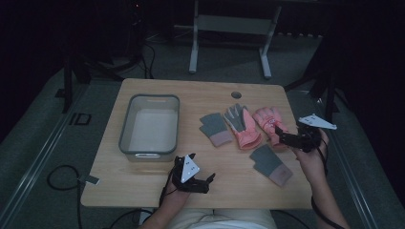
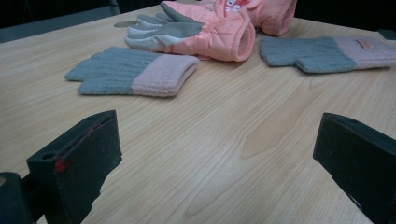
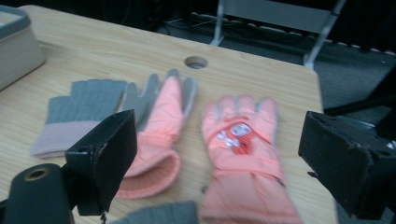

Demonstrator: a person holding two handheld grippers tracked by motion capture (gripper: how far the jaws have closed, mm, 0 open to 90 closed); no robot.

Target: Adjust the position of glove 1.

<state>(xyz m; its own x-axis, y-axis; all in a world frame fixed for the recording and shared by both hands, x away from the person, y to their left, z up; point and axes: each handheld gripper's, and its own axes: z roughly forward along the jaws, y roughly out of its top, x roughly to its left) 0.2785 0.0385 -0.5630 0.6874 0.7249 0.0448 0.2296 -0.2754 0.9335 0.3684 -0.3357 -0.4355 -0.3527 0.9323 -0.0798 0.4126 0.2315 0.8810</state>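
Nearest the person, the left hand-held gripper [image 1: 209,180] rests low over the front of the wooden worktop [image 1: 143,179], its jaws spread wide with nothing between them; in the left gripper view only bare wood lies between the two black jaws. Just beyond, toward the right, a grey knit glove with a pink cuff [image 1: 270,164] lies flat near the front right edge. The right hand-held gripper [image 1: 281,137] hovers at the worktop's right side, jaws released and wide apart, right over the cuff of a pink ski glove with a cartoon patch [image 3: 243,154]. Beside that glove lies its partner, a pink ski glove with a grey palm [image 1: 241,125], fingers pointing away from the person. Left of it sits a second grey knit glove [image 1: 216,129]. On the left half of the worktop stands a grey plastic bin [image 1: 125,125]. A round cable hole [image 1: 236,94] marks the far edge.
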